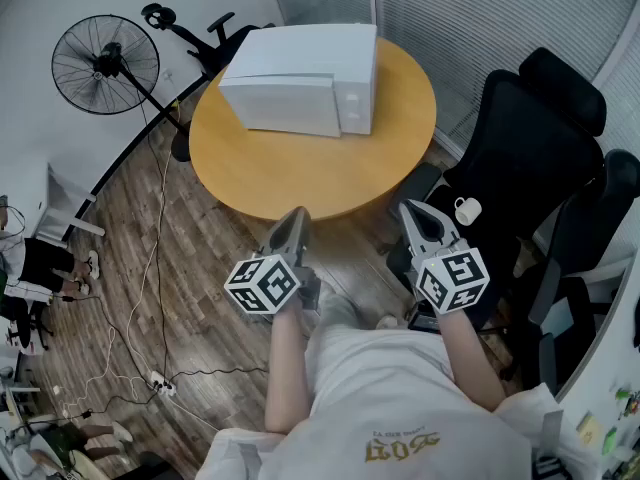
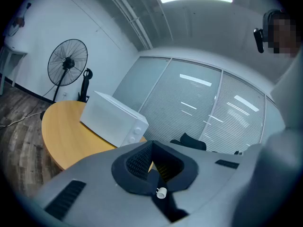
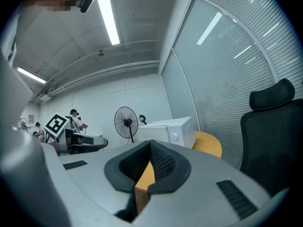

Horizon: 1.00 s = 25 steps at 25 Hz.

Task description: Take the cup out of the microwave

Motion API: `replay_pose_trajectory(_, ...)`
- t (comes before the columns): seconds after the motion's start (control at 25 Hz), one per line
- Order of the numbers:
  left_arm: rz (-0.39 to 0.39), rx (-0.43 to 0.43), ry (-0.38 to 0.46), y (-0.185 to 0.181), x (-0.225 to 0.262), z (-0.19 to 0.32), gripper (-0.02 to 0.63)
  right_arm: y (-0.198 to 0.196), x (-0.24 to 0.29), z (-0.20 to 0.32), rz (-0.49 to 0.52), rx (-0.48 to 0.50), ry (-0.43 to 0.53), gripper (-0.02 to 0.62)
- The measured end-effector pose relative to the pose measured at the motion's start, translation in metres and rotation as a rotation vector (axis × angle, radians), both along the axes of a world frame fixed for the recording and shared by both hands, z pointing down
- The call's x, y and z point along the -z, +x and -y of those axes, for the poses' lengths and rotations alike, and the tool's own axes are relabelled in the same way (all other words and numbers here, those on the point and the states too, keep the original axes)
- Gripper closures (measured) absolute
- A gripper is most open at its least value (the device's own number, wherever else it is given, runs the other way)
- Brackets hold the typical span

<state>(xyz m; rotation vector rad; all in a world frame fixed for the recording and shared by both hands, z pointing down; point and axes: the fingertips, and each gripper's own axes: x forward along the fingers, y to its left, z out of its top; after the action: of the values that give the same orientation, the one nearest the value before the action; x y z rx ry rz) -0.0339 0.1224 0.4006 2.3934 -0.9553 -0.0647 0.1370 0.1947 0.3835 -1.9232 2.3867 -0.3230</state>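
Note:
A white microwave (image 1: 300, 78) stands on the round wooden table (image 1: 300, 183) with its door closed, so its inside is hidden. It also shows in the left gripper view, microwave (image 2: 111, 122), and in the right gripper view, microwave (image 3: 168, 129). A small white cup (image 1: 467, 209) rests on the black chair (image 1: 525, 158) to the right. The same small cup (image 2: 162, 192) shows through the gap under the left jaws. My left gripper (image 1: 295, 218) and right gripper (image 1: 412, 211) hover side by side short of the table's near edge. Both are shut and hold nothing.
A standing fan (image 1: 105, 65) is on the floor left of the table. Cables and a power strip (image 1: 160, 383) lie on the wooden floor at the left. A second black chair (image 1: 600, 238) stands at the right, and blinds close off the far side.

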Motion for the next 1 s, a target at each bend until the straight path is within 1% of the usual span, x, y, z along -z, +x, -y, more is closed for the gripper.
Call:
replay_pose_trajectory(0.36, 0.025, 0.016, 0.01, 0.004, -0.002, -0.003, 0.592, 0.008, -0.001, -0.003, -0.003, 0.0, 0.003, 0.586)
replay_pose_trajectory(0.4, 0.037, 0.019, 0.017, 0.004, -0.003, -0.003, 0.592, 0.008, -0.001, -0.002, -0.002, 0.001, 0.004, 0.586)
replay_pose_trajectory(0.44, 0.067, 0.022, 0.031, 0.005, -0.004, -0.003, 0.592, 0.007, -0.001, -0.002, 0.001, 0.003, 0.005, 0.584)
replay_pose_trajectory(0.48, 0.118, 0.024, 0.052, 0.006, -0.007, -0.003, 0.559, 0.007, -0.002, -0.002, 0.003, 0.009, 0.002, 0.583)
replay_pose_trajectory(0.52, 0.185, 0.025, 0.081, 0.008, -0.01, -0.004, 0.441, 0.005, -0.004, -0.002, 0.003, 0.021, -0.008, 0.508)
replay_pose_trajectory(0.56, 0.257, 0.03, 0.115, 0.01, -0.012, -0.004, 0.354, 0.003, -0.007, -0.002, -0.003, 0.034, -0.023, 0.385)
replay_pose_trajectory(0.6, 0.319, 0.038, 0.152, 0.012, -0.013, -0.006, 0.345, 0.002, -0.01, -0.002, -0.014, 0.041, -0.034, 0.358)
replay_pose_trajectory(0.64, 0.363, 0.045, 0.183, 0.014, -0.013, -0.007, 0.347, 0.002, -0.012, -0.003, -0.028, 0.039, -0.04, 0.359)
replay_pose_trajectory(0.72, 0.4, 0.052, 0.208, 0.015, -0.014, -0.01, 0.337, 0.005, -0.013, -0.003, -0.039, 0.026, -0.042, 0.358)
replay_pose_trajectory(0.88, 0.402, 0.059, 0.187, 0.011, -0.021, -0.006, 0.331, 0.005, -0.017, 0.002, -0.02, 0.022, -0.054, 0.357)
replay_pose_trajectory(1.0, 0.402, 0.05, 0.166, 0.012, -0.029, 0.005, 0.354, 0.005, -0.026, 0.013, -0.016, 0.034, -0.081, 0.36)
